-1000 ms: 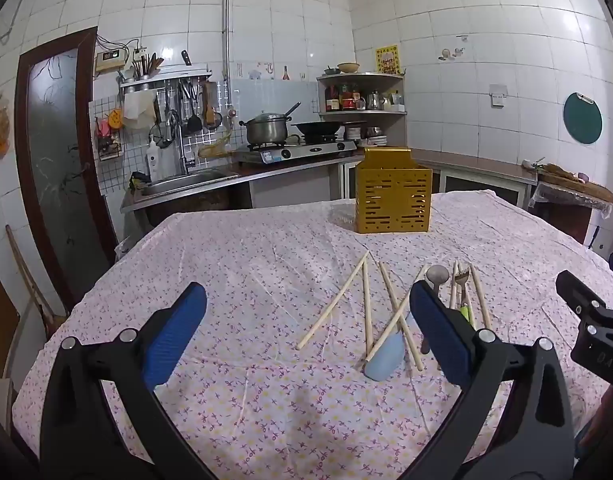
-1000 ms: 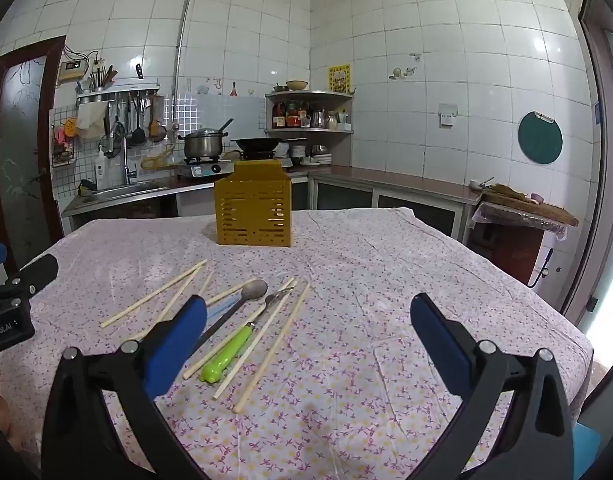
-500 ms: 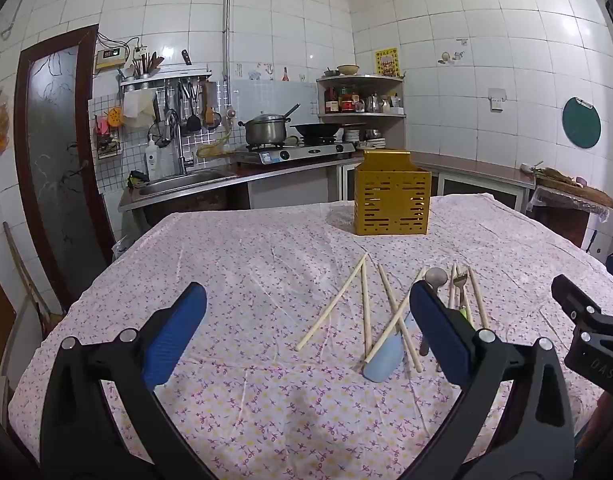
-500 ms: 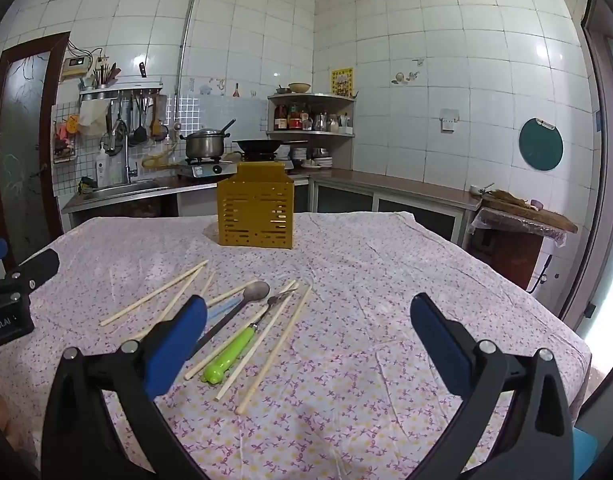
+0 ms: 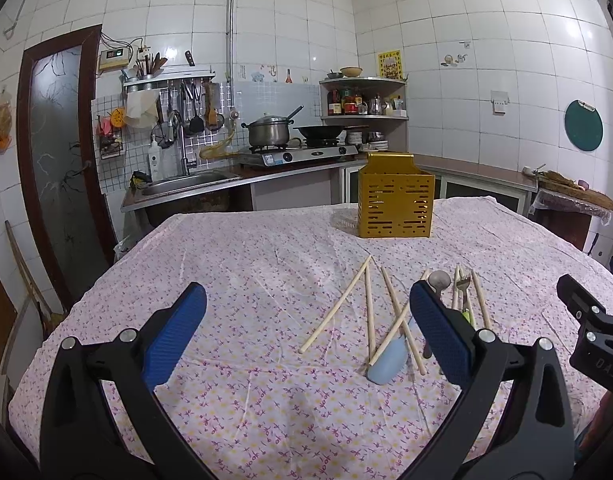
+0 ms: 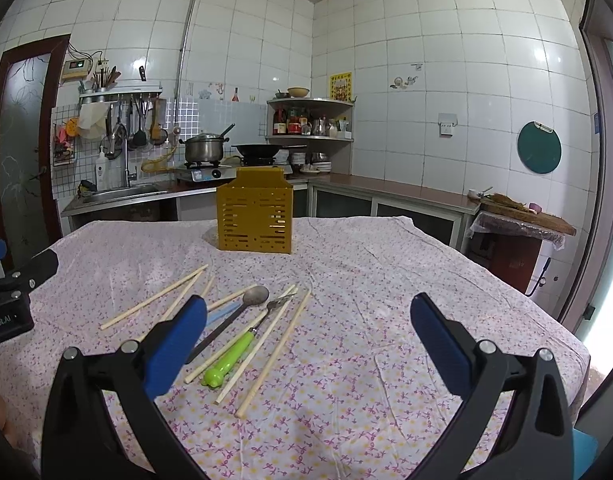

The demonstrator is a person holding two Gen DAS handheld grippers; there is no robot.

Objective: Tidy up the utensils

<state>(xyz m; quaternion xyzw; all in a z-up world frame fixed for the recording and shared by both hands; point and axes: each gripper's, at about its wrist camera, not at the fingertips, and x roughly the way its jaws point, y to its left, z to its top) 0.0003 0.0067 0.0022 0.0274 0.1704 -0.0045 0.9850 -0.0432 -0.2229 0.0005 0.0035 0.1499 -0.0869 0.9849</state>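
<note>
A yellow slotted utensil holder point(image 5: 394, 204) point(image 6: 255, 219) stands upright at the table's far side. Several wooden chopsticks point(image 5: 336, 304) point(image 6: 153, 298), a metal spoon point(image 5: 439, 280) point(image 6: 255, 297), a green-handled fork point(image 6: 231, 358) point(image 5: 463, 285) and a light blue utensil point(image 5: 388, 360) lie loose on the cloth in front of it. My left gripper point(image 5: 306, 332) is open and empty, above the cloth left of the pile. My right gripper point(image 6: 306, 336) is open and empty, just right of the pile.
The table carries a pink flowered cloth point(image 5: 246, 272) point(image 6: 386, 280). Behind it are a sink counter point(image 5: 186, 182), a gas stove with pot and wok point(image 5: 298, 148), a corner shelf and a door at left point(image 5: 54, 160). A side table point(image 6: 522, 220) stands at right.
Both views have shifted slightly: the holder and utensils sit a little lower and nearer. Both grippers stay open and empty.
</note>
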